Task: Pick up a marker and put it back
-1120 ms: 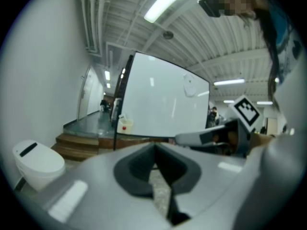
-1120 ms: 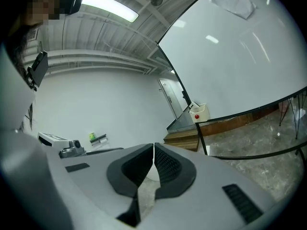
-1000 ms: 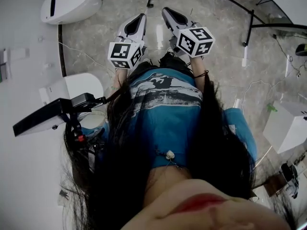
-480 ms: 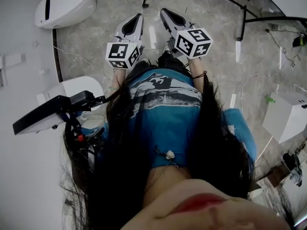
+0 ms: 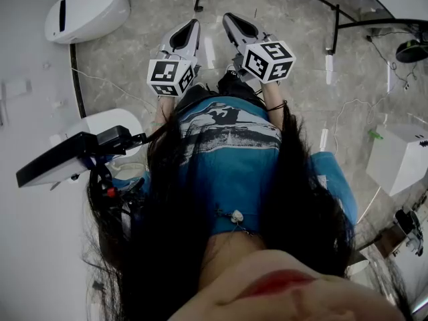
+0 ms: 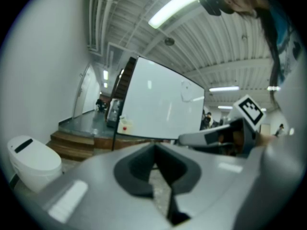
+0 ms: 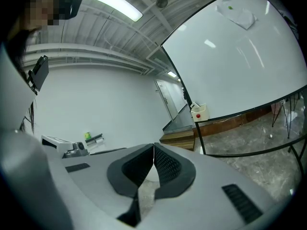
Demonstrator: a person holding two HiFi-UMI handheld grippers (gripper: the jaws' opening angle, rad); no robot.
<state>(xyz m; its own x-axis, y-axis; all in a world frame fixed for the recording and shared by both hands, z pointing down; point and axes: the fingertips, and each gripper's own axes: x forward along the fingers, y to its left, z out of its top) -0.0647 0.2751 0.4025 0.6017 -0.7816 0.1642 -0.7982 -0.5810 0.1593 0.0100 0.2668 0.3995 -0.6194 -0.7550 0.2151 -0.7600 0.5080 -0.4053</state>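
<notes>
1. The left claw [image 6: 154,148] is pressed together on nothing. The right claw [image 7: 153,150] is likewise closed and empty.
2. The person holds both claws side by side, close in front of the waist, tips angled out and down toward the marble floor [image 5: 294,25].
3. No marker can be made out in any view, so the pick-up looks not yet begun.
4. A whiteboard [image 7: 240,56] stands well ahead of both claws, a small white box [image 7: 199,111] at its lower corner. The next move likely calls for approaching it, finding a marker, then spreading one claw.
</notes>
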